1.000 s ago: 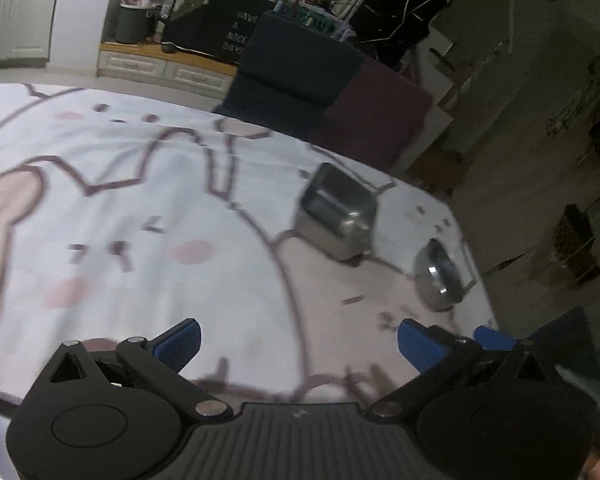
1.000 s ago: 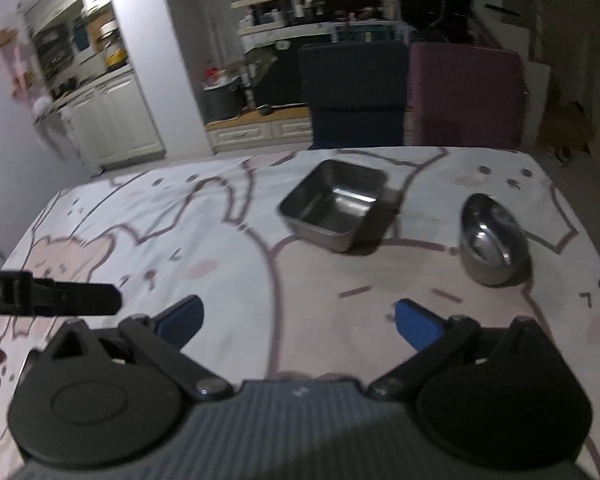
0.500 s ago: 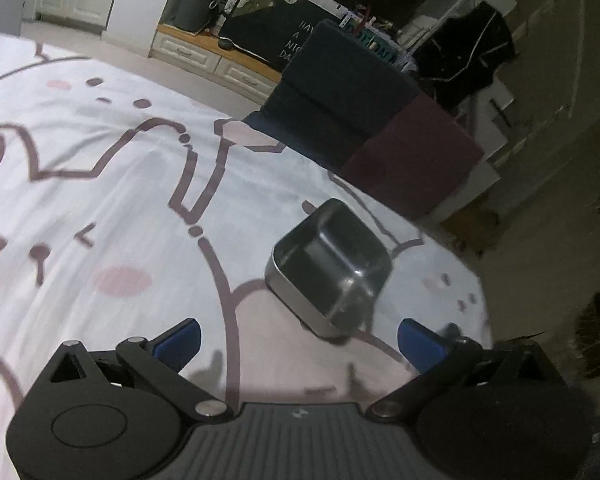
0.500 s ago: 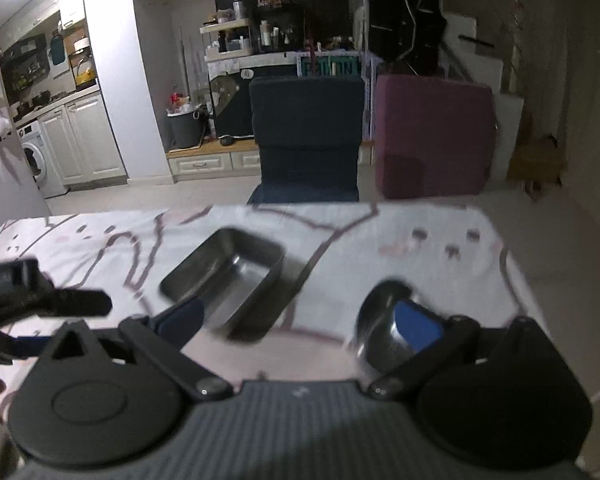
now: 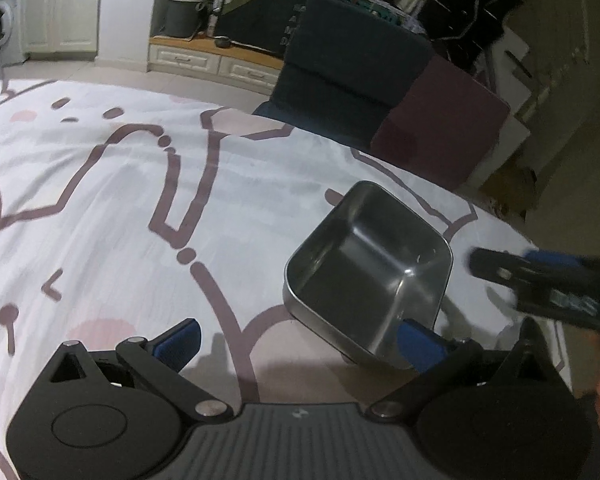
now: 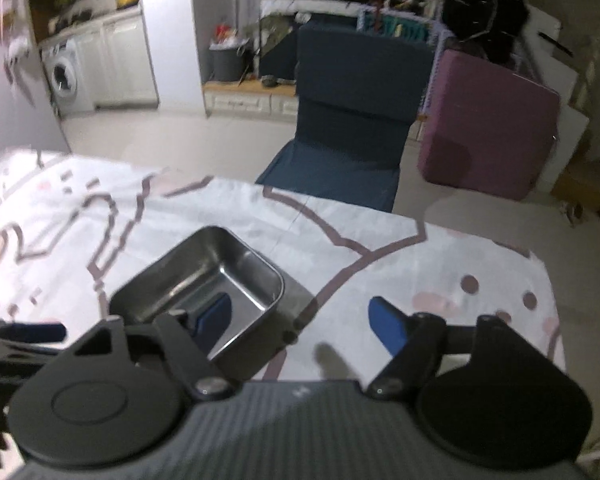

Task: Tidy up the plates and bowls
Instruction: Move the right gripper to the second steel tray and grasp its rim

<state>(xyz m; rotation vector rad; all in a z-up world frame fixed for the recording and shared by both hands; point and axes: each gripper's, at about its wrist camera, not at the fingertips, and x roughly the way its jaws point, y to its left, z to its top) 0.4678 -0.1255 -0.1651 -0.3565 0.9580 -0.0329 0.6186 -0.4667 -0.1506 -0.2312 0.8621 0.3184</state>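
- A washing machine (image 6: pixel 63 76) sits in the upper left of the right wrist view. It is white with a round door.
- A white tablecloth (image 5: pixel 100 208) covers the table in the left and middle of both views. It is soft cloth with brown lines, brown dots and pink spots drawn on it.
- The left gripper (image 5: pixel 296 340) is at the bottom of the left wrist view. Its black arms are spread wide and hold nothing. One blue pad (image 5: pixel 178 340) is over bare cloth. The other blue pad sits in front of the tray's near corner, so that corner is hidden.
- The metal tray (image 5: pixel 368 272) is in the lower middle right of the left wrist view. It is shiny steel, square with round corners and deep sides. It rests on the cloth near the table's far edge.
- The right gripper (image 6: pixel 300 320) is at the bottom of the right wrist view. Its jaws are closing. The tray's near right corner lies between them, but the pads do not press on it yet. Its left blue pad is inside the tray.
- A dark blue chair (image 6: pixel 352 112) stands behind the table, upper middle. It looks soft and padded.
- A purple cushion block (image 6: pixel 488 128) stands right of it, boxy and smooth.
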